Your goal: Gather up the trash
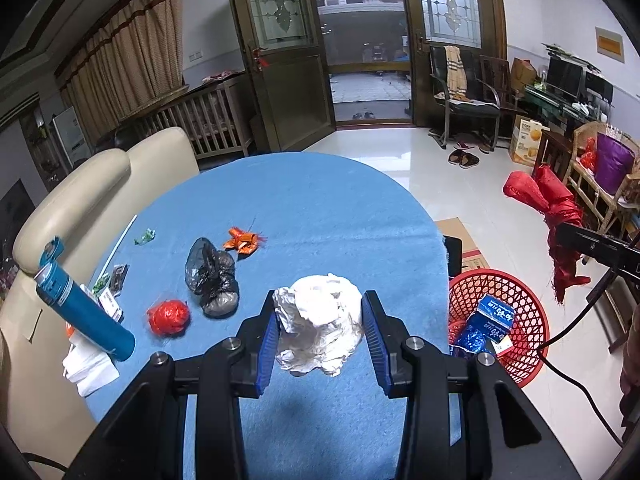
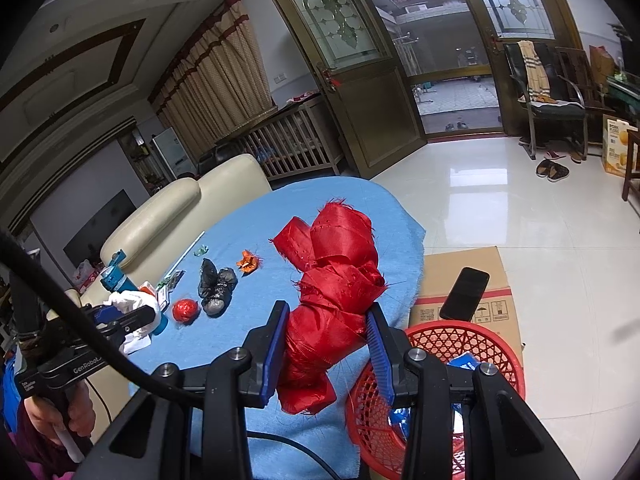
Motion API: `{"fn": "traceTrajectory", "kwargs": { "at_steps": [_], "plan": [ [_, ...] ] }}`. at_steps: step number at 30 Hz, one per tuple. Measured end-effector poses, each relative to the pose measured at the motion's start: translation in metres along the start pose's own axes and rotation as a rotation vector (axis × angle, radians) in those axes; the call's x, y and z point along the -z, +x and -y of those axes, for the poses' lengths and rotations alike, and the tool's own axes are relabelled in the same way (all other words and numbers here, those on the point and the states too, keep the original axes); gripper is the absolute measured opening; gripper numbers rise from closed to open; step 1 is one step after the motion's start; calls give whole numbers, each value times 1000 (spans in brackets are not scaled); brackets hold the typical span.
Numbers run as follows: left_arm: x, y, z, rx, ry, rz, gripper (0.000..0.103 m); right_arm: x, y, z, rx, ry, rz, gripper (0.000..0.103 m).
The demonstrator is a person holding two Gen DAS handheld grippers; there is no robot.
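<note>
- My left hand-held gripper (image 1: 319, 322) is clenched on a crumpled white wad (image 1: 320, 328), its blue pads pressing both sides and holding it above the blue-covered worktop (image 1: 320, 208).
- My right hand-held gripper (image 2: 328, 344) is grasping a bundle of red ribbon (image 2: 332, 304); the bundle rises above the fingers and a frayed end hangs below them, over the worktop's near edge.
- Just to the right of that gripper sits the red mesh basket (image 2: 480, 344) on the floor, against the worktop's side, with a blue carton (image 1: 494, 314) and a shiny blue wrapper (image 1: 472, 338) already inside.
- Behind the basket is a cardboard box (image 2: 468, 276) with a black phone (image 2: 466, 294) lying on top.
- Still lying on the worktop, from near to far: a red foil ball (image 1: 168, 317), a knotted black plastic bag (image 1: 212, 276) just beside it, an orange wrapper (image 1: 242, 240) farther back, and a small green wrapper (image 1: 145, 236) near the left edge.
- Along the left edge I see a teal bottle (image 1: 84, 308) tilted over some white paper (image 1: 90, 368), small packets, and a thin white straw (image 1: 120, 246).
- A cream sofa (image 1: 80, 200) stands against the worktop's left side.
</note>
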State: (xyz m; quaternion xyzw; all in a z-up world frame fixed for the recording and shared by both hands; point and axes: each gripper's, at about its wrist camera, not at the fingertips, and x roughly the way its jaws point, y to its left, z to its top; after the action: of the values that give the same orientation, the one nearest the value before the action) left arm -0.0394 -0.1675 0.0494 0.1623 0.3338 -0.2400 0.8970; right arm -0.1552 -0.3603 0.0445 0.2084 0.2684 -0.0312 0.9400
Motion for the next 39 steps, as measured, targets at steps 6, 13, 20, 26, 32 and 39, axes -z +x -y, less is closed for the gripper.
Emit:
{"fn": "traceTrajectory", "kwargs": {
  "at_steps": [6, 13, 20, 26, 32, 39],
  "plan": [
    [-8, 1, 14, 24, 31, 8, 42, -1, -7, 9, 6, 14, 0, 41],
    [-22, 1, 30, 86, 58, 33, 42, -3, -13, 17, 25, 12, 1, 41],
    [-32, 3, 47, 175, 70, 45, 42, -5, -17, 30, 38, 21, 3, 41],
    [-38, 5, 58, 247, 77, 49, 42, -5, -20, 40, 43, 38, -5, 41],
    [-40, 13, 72, 288, 86, 30, 42, -4, -21, 54, 50, 62, -23, 41],
    [-40, 23, 101, 335, 140, -2, 42, -1, -23, 77, 61, 115, -39, 41]
  ]
}}
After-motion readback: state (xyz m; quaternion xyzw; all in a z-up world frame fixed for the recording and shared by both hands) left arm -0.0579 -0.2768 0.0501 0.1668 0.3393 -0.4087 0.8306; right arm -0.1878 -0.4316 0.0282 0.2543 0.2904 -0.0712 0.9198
